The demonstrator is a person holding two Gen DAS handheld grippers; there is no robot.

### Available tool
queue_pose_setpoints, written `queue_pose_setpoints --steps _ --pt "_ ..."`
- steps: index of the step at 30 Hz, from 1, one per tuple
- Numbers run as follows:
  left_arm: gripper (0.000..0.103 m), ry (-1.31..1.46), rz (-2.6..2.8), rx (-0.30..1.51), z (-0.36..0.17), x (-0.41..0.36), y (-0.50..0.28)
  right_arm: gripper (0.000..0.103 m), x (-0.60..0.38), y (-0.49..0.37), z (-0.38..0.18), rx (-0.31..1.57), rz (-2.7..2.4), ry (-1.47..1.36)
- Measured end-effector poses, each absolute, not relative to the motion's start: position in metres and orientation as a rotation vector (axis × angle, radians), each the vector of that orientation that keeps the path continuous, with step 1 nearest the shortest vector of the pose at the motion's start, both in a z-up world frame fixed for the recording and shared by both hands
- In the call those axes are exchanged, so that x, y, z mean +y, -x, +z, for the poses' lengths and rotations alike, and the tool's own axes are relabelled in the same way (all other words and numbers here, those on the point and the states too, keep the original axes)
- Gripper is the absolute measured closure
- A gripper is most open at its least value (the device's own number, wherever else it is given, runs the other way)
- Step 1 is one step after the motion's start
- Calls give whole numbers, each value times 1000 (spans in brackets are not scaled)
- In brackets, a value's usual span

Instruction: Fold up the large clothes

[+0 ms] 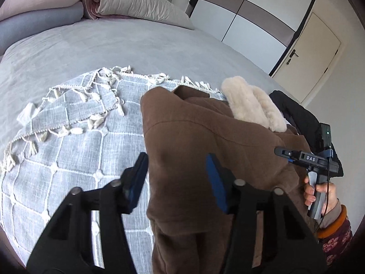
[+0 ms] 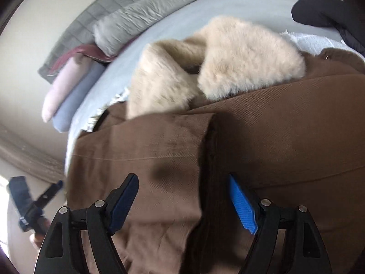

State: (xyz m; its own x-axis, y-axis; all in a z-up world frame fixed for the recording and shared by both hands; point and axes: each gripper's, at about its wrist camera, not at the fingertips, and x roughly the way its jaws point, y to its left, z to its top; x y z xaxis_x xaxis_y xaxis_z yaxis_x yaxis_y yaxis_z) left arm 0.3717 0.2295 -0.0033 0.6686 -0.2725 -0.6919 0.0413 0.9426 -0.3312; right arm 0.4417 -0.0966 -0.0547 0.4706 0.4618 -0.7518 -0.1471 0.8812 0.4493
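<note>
Brown coat (image 1: 205,141) lies on the checked throw (image 1: 75,159) on the bed (image 1: 114,43), fur collar (image 1: 253,105) at 1 o'clock. Left gripper (image 1: 176,178) and right gripper (image 2: 182,201) both have jaws spread around coat folds, not pinching. Thick cloth could slip out if they close shallow. No containers around.

Brown coat (image 2: 285,141): matt woven twill cloth; collar (image 2: 228,64) cream fluffy fur. Throw blanket (image 1: 75,159): coarse grey weave, white tassels. Tongs (image 1: 178,182): matt black plastic, ribbed blue pads (image 2: 241,205).
</note>
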Motion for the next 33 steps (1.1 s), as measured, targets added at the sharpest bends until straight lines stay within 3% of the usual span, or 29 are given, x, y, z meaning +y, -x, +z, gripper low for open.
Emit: queue_pose_setpoints --steps 1,3,8,15,21,23,26,27,29,33 --pt "71 295 -178 818 0 228 -378 94 -90 -442 -50 1024 411 -336" --pt "88 309 -183 798 6 227 -389 94 -92 -434 -28 968 480 -398" --pt "89 342 -209 769 7 218 -421 95 -107 -400 31 783 480 -277" --pt "90 282 -195 951 -65 186 -467 94 -133 -430 -30 932 346 -241" --pt "91 244 -194 928 -71 182 -457 89 -148 -439 -74 982 316 -232" --pt "88 249 -190 923 -59 184 -448 80 -149 -436 -67 977 292 -200" --pt "65 277 -221 873 -38 192 -419 73 -159 -428 -53 984 278 -205" --pt "64 273 -236 854 -32 193 -409 69 -162 -422 -47 990 292 -222" --pt "64 241 -279 835 -24 189 -388 46 -171 -407 -42 1011 346 -300" --pt "64 195 -355 828 -21 174 -365 44 -176 -389 -62 1105 454 -502"
